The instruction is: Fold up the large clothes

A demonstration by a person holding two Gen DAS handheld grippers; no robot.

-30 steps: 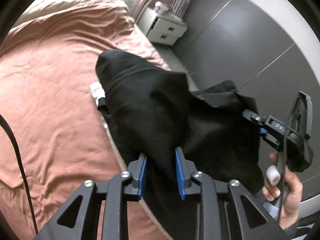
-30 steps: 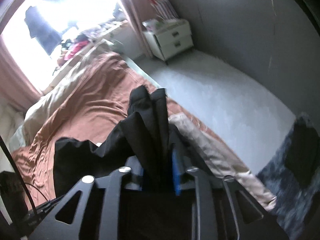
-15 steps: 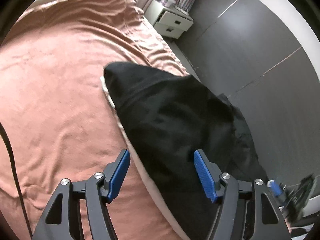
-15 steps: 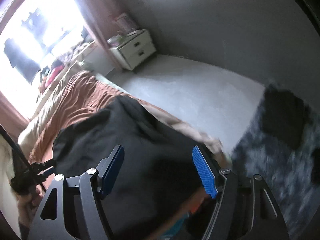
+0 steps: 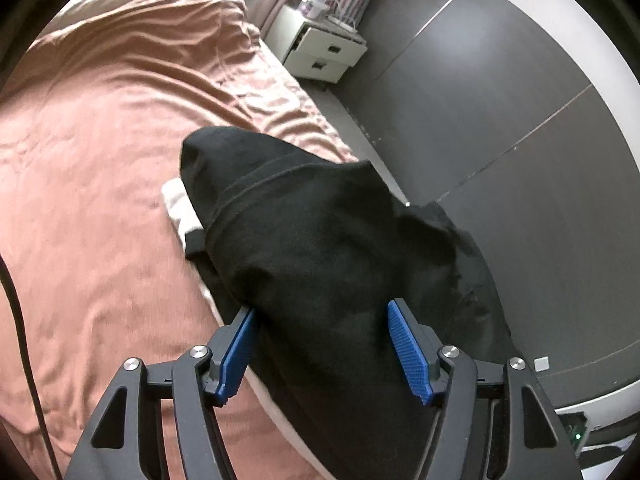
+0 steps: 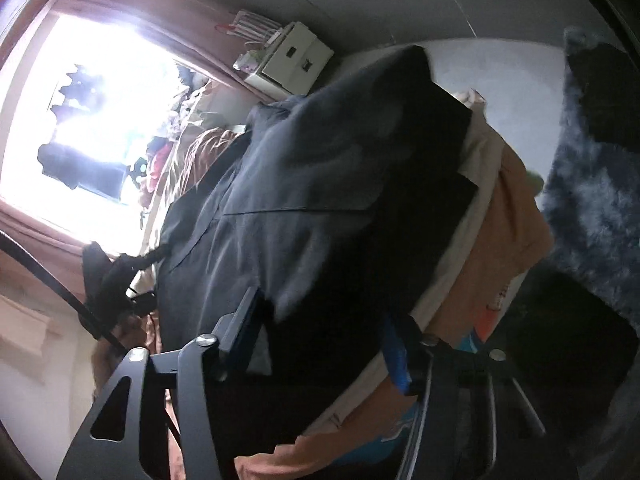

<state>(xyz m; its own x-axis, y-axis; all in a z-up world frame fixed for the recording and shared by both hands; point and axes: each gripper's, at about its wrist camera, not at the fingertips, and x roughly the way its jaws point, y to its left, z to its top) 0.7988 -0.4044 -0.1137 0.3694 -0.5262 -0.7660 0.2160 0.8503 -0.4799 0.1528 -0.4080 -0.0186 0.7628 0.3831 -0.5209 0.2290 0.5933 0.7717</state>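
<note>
A large black garment (image 5: 320, 240) lies across the edge of the bed (image 5: 88, 200), one end hanging over the side. My left gripper (image 5: 320, 344) is open; its blue pads (image 5: 408, 356) stand on either side of the garment without pressing it. In the right wrist view the picture is rolled to one side, and the same black garment (image 6: 320, 200) fills the middle. My right gripper (image 6: 320, 340) has its jaws wide around the garment's near edge and they are closing. I cannot see its pads pressing the cloth.
A white cloth (image 5: 180, 208) pokes out from under the garment. Beige and orange clothes (image 6: 492, 248) lie beneath it at the bed's side. A white nightstand (image 5: 320, 48) stands by the grey wall (image 5: 500, 120). A fluffy grey rug (image 6: 592, 200) covers the floor. A black cable (image 5: 20, 320) crosses the bed.
Both grippers were shut on the garment and let go of it. The garment dropped flat onto the bed's edge. The right gripper swung low beside the bed and rolled.
</note>
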